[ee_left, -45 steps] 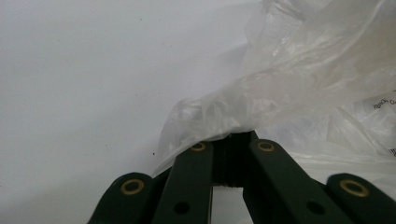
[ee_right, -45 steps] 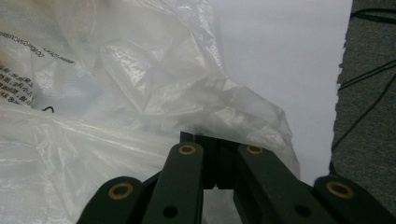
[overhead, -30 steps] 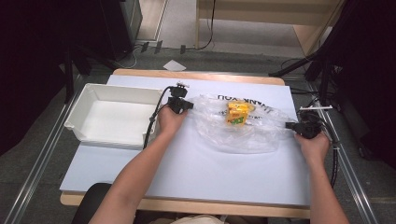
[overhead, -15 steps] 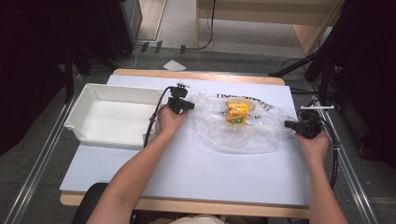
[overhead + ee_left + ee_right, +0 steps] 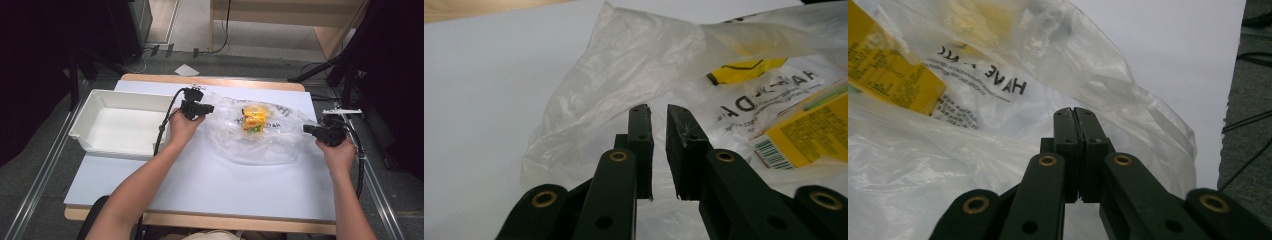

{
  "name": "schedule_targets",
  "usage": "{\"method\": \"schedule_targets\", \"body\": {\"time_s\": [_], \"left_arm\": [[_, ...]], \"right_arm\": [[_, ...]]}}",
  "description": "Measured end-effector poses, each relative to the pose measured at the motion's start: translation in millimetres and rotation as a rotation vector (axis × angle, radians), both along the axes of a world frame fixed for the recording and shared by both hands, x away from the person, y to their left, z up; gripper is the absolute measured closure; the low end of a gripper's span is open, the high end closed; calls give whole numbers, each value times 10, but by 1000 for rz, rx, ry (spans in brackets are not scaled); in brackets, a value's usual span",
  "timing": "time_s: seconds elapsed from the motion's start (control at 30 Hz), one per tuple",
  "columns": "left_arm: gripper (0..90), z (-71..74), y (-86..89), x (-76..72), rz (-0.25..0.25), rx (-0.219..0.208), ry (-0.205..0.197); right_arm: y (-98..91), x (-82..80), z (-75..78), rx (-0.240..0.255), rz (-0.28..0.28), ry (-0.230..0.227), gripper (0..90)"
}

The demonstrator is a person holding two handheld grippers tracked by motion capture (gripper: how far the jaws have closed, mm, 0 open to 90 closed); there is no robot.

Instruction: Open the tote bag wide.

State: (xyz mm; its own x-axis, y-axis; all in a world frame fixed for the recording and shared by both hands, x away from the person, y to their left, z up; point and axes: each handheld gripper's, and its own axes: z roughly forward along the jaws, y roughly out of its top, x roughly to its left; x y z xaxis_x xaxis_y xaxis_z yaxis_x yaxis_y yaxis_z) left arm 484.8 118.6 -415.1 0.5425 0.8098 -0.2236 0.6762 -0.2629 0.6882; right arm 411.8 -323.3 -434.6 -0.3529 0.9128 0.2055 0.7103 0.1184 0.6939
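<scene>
Left tongs [image 5: 658,112] just opening, bag [image 5: 260,132] slack behind | right tongs [image 5: 1078,116] clenched on bag edge | risk: one-sided hold tips bag, yellow box [image 5: 253,120] slides onto surface [image 5: 200,180].

Two black jaws of the left gripper [image 5: 658,116] rise from the bottom edge, standing slightly parted with a narrow gap between their pads; they have just been opening, and nothing is pinched in the gap. Just beyond the tips, a crumpled clear plastic bag [image 5: 624,75] humps up from a white table surface [image 5: 479,90]. To the right of the jaws, black lettering shows through the film, and a yellow packet [image 5: 809,130] with a barcode lies inside the bag. A yellow patch sits higher, above and right of the jaw tips.
</scene>
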Motion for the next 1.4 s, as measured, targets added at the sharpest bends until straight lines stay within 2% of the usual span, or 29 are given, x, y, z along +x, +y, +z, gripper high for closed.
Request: {"method": "schedule_targets", "body": {"time_s": [0.3,0.53,0.73,0.87,0.93,1.0,1.1,1.4], "left_arm": [[827,190,13,-66,-29,-26,-26],[833,327,-90,-121,-72,-54,-56],[845,401,-204,-119,-107,-52,-71],[847,439,-281,-95,-115,-58,-77],[847,452,-331,-75,-127,-48,-71],[848,456,-373,-70,-137,-49,-71],[851,424,-445,-85,-148,-59,-59],[855,186,-675,-171,-165,-76,-15]], "right_arm": [[109,-23,179,5,31,-25,900],[256,-37,362,4,64,-60,900],[441,20,518,-4,102,-100,900],[552,108,562,-3,104,-99,900],[603,156,569,0,112,-104,900],[650,197,567,13,117,-107,897],[719,264,553,11,134,-87,895],[921,458,389,5,160,-44,900]]}}
